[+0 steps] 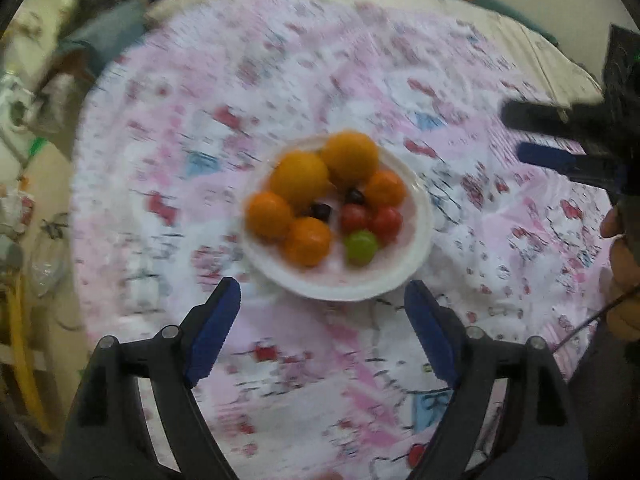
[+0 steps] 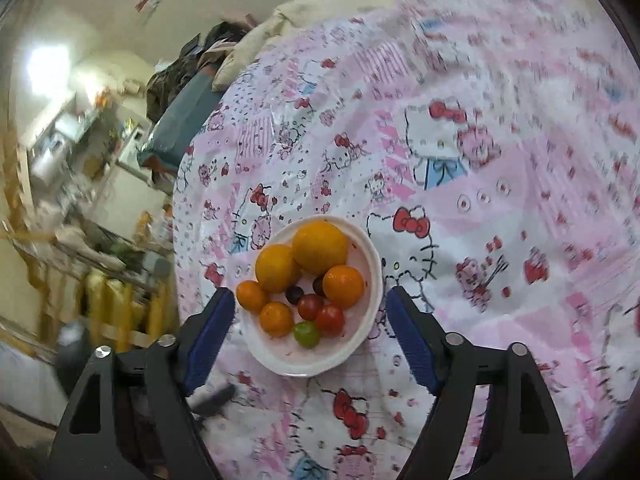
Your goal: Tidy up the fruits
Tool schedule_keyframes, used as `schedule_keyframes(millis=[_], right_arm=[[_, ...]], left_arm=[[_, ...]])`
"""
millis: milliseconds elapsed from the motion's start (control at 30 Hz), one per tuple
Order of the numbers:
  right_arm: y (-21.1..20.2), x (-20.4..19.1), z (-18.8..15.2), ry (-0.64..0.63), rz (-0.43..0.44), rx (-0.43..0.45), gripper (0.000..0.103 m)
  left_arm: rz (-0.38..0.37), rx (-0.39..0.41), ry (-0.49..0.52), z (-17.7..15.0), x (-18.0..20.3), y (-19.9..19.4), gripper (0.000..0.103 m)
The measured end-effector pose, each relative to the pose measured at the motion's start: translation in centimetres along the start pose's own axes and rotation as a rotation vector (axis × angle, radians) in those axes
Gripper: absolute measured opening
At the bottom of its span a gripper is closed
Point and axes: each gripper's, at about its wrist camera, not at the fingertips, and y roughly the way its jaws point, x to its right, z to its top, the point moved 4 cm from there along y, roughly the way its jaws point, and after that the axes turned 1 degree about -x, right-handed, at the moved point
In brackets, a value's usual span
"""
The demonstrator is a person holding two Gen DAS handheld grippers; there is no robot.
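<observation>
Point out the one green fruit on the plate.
The small green fruit at the white plate's near edge, beside two red tomatoes; every other fruit is orange, red or dark.

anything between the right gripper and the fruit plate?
Nothing visible. The open right gripper looks straight at the white round plate of oranges, tomatoes and grapes on the pink cartoon-print cloth; its blue-padded fingers frame the plate.

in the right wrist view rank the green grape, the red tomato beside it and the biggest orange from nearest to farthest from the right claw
1. green grape, at the plate's near side, closest to the open right claw.
2. red tomato, just behind it to the right.
3. biggest orange, at the far side of the white plate.
</observation>
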Motion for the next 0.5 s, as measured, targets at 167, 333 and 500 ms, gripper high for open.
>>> schedule_keyframes(millis=[167, 333, 500], right_arm=[[-1.9, -2.1, -2.4, -0.078, -0.048, 0.065, 0.094], [-3.2, -3.1, -4.5, -0.097, -0.091, 0.109, 0.100], [-4.1, -4.6, -6.4, -0.158, -0.154, 0.168, 0.103]], left_arm=[[0.033, 0.109, -0.106, -0.4, -2.5, -2.9, 0.082], [0.054, 0.165, -0.129, -1.5, -3.7, -4.5, 0.095], [0.052, 0.200, -0.184, -2.9, -4.4, -5.7, 0.102]])
